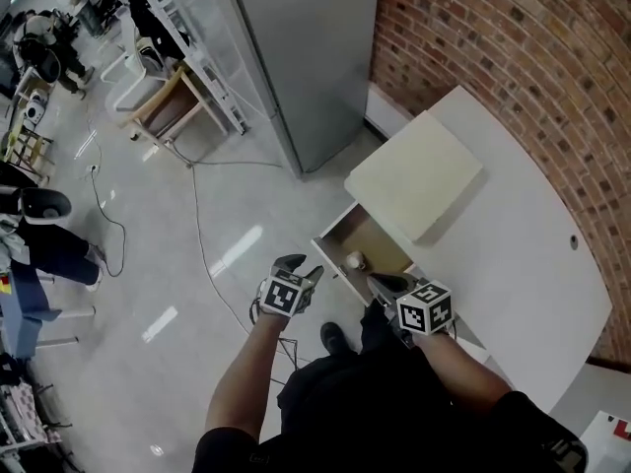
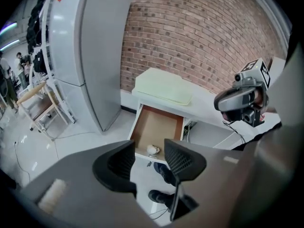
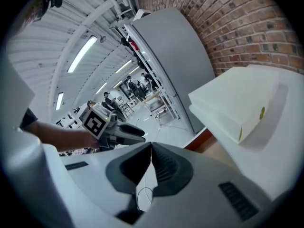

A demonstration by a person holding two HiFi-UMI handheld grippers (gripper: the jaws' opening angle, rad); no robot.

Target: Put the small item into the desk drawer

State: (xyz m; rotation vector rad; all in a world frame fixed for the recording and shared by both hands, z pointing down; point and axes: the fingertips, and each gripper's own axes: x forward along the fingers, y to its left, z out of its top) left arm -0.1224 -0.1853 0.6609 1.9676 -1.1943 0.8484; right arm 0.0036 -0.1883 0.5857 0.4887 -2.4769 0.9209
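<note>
The desk drawer (image 1: 367, 241) stands pulled out, its brown inside showing. A small pale item (image 1: 353, 261) lies in it near the front panel, and it also shows in the left gripper view as the item (image 2: 152, 150) in the drawer (image 2: 158, 125). My left gripper (image 1: 306, 270) hovers just left of the drawer front, and its jaws (image 2: 149, 149) are open with nothing between them. My right gripper (image 1: 381, 283) hangs at the drawer's right front corner. In its own view the right gripper (image 3: 151, 147) is shut, pads touching, with nothing held.
A cream flat box (image 1: 414, 185) rests on the white desk (image 1: 532, 264) above the drawer. A brick wall (image 1: 513, 57) runs behind. A grey cabinet (image 1: 306, 57) stands to the left. A cable (image 1: 202, 235) trails over the glossy floor. My shoe (image 1: 332, 337) is below the drawer.
</note>
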